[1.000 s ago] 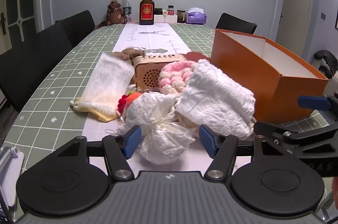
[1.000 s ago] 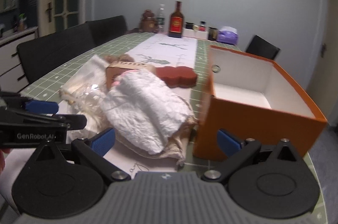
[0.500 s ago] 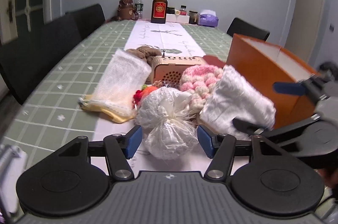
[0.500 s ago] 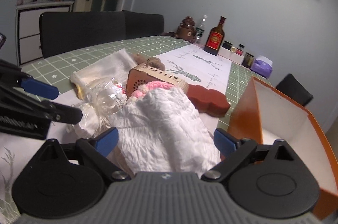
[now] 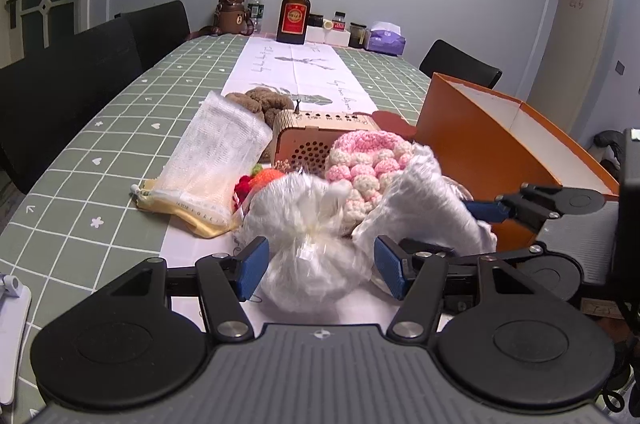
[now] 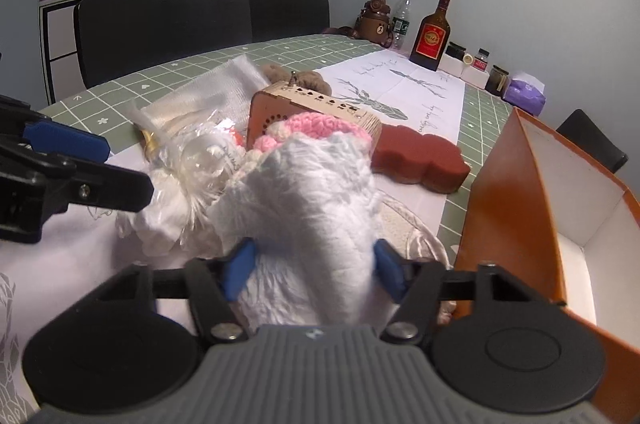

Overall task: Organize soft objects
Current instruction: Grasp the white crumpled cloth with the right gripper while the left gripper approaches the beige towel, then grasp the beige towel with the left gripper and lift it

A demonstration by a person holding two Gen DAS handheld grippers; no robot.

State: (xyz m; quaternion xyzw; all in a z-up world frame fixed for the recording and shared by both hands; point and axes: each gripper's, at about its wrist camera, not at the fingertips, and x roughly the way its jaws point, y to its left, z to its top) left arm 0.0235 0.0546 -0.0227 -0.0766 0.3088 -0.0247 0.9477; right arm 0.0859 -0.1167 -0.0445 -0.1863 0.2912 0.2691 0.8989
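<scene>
A white fluffy cloth [image 6: 316, 208] lies at the front of a heap of soft things, and my right gripper [image 6: 312, 264] is closing on it, its blue pads pressing into both sides. My left gripper [image 5: 320, 272] is open, with a knotted clear plastic bag [image 5: 312, 244] of white stuff between its fingers. Behind these lie a pink-and-white crochet piece [image 5: 368, 160], a white mesh pouch [image 5: 216, 160], a small red-orange knit [image 5: 260, 180] and a brown plush [image 5: 260, 100]. An open orange box [image 5: 480, 152] stands to the right.
A wooden slotted box [image 5: 316, 136] and a dark red block [image 6: 420, 160] sit in the heap. Bottles, jars and a purple tissue pack [image 5: 386, 40] line the table's far end. Black chairs [image 5: 80, 72] stand along the left side. A white object [image 5: 12, 304] lies at the near left.
My right gripper has come forward and down over the white cloth, and its jaws have drawn in from wide open onto it. The left gripper has stayed around the plastic bag.
</scene>
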